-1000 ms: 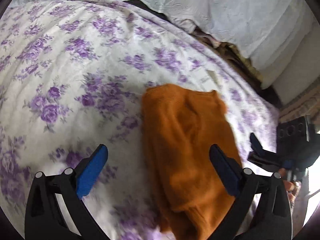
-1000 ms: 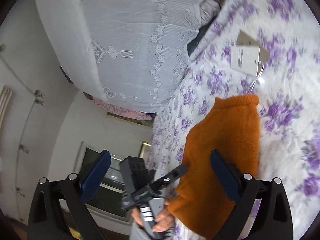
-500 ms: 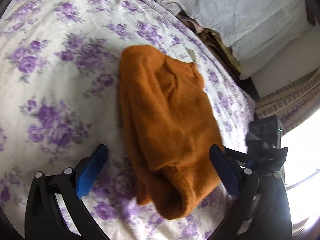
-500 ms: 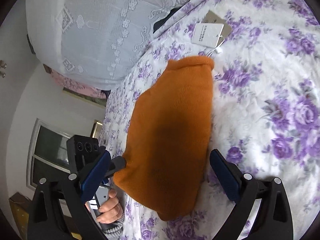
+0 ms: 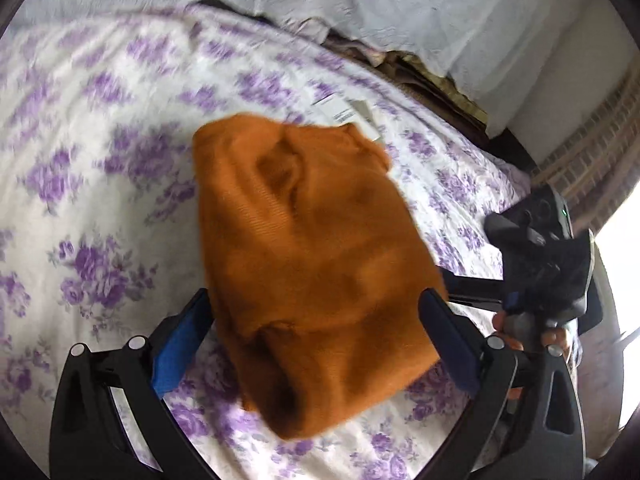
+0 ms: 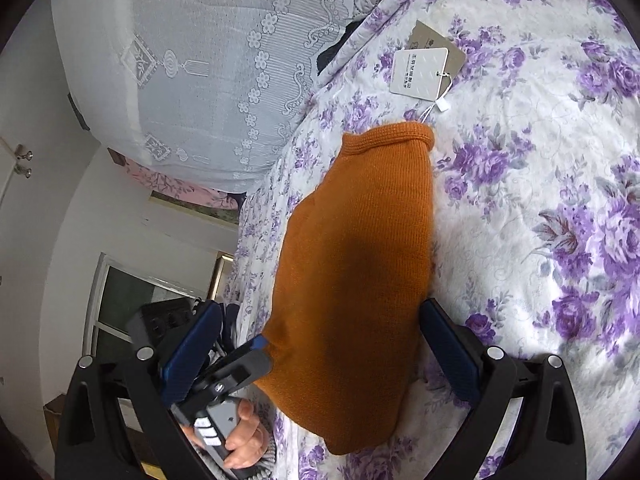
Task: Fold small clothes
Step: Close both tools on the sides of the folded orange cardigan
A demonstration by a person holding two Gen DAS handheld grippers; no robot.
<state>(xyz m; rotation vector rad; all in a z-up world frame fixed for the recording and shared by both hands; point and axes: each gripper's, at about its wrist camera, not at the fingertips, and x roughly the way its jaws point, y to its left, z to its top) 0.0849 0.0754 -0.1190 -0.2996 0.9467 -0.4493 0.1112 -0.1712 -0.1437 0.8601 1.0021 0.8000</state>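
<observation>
Orange sweater [image 6: 356, 264]; tag [image 6: 418, 70] print unreadable.

I can find print in only one place: a white rectangular paper hang tag [image 6: 419, 74] lying on the purple-flowered white bedspread [image 6: 540, 168] in the upper right of my right wrist view. It carries several short lines of dark print (characters of some kind, too small for me to read). Behind it sits a grey-brown card tag [image 6: 436, 36] with a faint light mark, also illegible. In my left wrist view both tags are blurred.
</observation>
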